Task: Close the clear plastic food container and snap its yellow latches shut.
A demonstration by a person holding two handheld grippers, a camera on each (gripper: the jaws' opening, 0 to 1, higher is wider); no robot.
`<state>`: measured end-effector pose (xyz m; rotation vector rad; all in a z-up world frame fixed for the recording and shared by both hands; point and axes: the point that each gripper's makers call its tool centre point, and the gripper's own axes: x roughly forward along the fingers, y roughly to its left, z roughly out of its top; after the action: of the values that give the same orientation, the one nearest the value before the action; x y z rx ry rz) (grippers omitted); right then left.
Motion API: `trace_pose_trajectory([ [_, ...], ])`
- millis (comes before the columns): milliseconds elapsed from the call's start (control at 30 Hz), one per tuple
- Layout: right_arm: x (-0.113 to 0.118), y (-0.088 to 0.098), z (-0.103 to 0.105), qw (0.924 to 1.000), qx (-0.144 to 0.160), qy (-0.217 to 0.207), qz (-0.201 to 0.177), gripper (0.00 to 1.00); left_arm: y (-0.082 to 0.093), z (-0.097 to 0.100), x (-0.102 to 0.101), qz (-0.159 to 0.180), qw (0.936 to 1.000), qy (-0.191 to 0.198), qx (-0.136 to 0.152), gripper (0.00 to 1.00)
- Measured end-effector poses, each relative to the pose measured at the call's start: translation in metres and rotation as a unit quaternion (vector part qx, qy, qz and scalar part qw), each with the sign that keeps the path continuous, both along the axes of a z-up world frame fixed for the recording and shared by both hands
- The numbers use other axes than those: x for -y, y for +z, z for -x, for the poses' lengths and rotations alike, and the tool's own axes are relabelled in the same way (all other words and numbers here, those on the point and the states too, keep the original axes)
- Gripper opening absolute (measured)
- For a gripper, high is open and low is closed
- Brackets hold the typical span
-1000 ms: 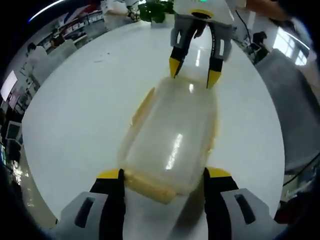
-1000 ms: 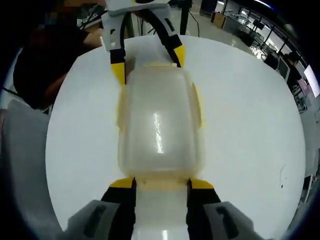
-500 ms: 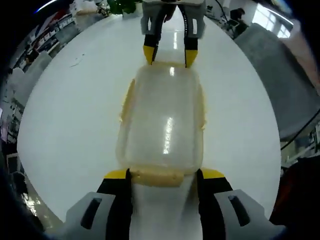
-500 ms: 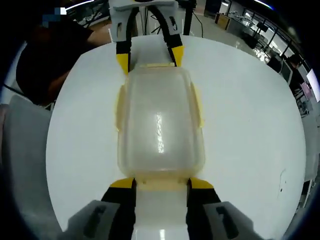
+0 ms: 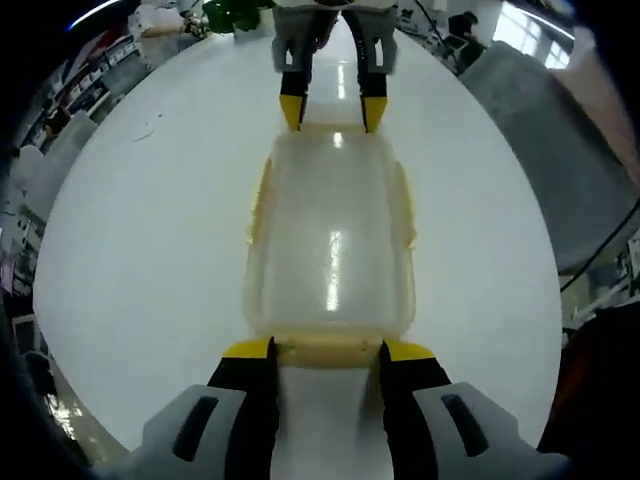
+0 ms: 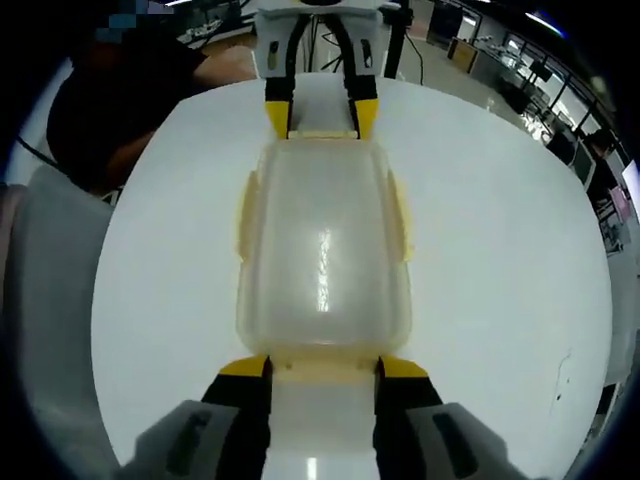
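The clear plastic food container (image 5: 330,240) lies lengthwise on a round white table (image 5: 140,230) with its lid on. Yellow side latches (image 5: 262,200) flare outward along both long edges. In the left gripper view, my left gripper (image 5: 328,352) has its jaws against both ends of the near yellow end latch (image 5: 328,350). The right gripper (image 5: 331,108) stands at the far end. From the right gripper view, the container (image 6: 322,250) runs away from my right gripper (image 6: 324,368), which pinches its near end latch (image 6: 325,370). The left gripper (image 6: 322,118) brackets the far latch (image 6: 322,132).
A person in dark clothing (image 6: 110,110) sits beyond the table's edge at upper left of the right gripper view. Grey fabric (image 6: 45,300) lies along that side. A grey surface (image 5: 540,130) borders the table on the right of the left gripper view, and a plant (image 5: 235,12) stands at the top.
My left gripper's jaws have narrowed onto the near end latch and lined up square with the container. The right gripper keeps its hold on the opposite end.
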<state>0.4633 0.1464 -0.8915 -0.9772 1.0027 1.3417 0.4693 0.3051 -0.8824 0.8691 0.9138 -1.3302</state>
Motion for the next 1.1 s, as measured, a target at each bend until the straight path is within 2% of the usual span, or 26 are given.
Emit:
trace_pose_trajectory([
  [233, 0.000, 0.000, 0.000, 1.0000, 0.002, -0.001, 0.004, 0.37, -0.002, -0.002, -0.001, -0.014, 0.9998, -0.012, 0.005, 0.37],
  [333, -0.001, 0.000, 0.001, 0.9998, 0.007, -0.006, 0.019, 0.36, -0.002, -0.003, -0.003, 0.007, 1.0000, 0.001, -0.002, 0.36],
  [433, 0.000, 0.000, 0.002, 0.9999, 0.006, -0.002, 0.015, 0.36, -0.002, -0.002, -0.002, 0.000, 1.0000, -0.005, -0.006, 0.36],
  [567, 0.004, 0.003, 0.006, 0.9996, -0.017, -0.009, 0.022, 0.36, -0.001, 0.001, 0.002, -0.009, 0.9999, -0.007, -0.008, 0.36],
  [733, 0.009, 0.014, 0.008, 0.9998, -0.006, -0.002, 0.017, 0.36, 0.019, 0.003, 0.005, 0.002, 1.0000, -0.006, -0.003, 0.36],
  [867, 0.009, 0.032, 0.006, 1.0000, 0.001, -0.008, 0.000, 0.36, 0.035, 0.003, 0.006, -0.009, 0.9999, 0.002, 0.009, 0.36],
  [1000, 0.017, 0.044, 0.009, 0.9999, 0.012, 0.001, 0.006, 0.36, 0.051, 0.008, 0.013, -0.003, 0.9999, 0.007, 0.014, 0.36],
  [1100, 0.019, 0.057, 0.011, 0.9998, 0.019, 0.003, 0.000, 0.36, 0.057, 0.010, 0.015, -0.012, 0.9997, 0.012, 0.020, 0.36],
])
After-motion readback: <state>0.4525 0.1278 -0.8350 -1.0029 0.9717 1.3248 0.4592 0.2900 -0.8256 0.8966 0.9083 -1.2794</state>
